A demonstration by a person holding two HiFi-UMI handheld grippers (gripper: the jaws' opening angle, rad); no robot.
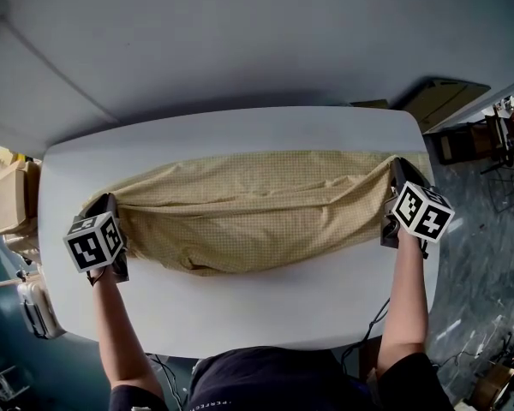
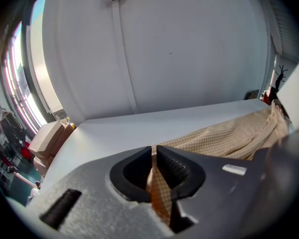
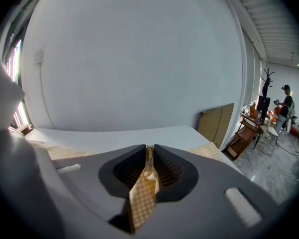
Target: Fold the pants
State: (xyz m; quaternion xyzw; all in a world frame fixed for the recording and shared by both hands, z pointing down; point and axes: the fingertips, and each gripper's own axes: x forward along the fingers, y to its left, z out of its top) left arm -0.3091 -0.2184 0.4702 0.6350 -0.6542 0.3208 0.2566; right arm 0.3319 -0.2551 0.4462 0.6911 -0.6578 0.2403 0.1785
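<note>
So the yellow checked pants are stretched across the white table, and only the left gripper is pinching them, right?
Not quite: both pinch them. The right gripper view shows the right gripper shut on the pants too, like the left gripper.

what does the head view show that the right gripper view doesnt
Only the head view: the whole pants stretched across the table between the left gripper and right gripper. Only the right gripper view: the cloth pinched between its closed jaws, and a person in the distance. Both: pants, table, a brown board.
</note>
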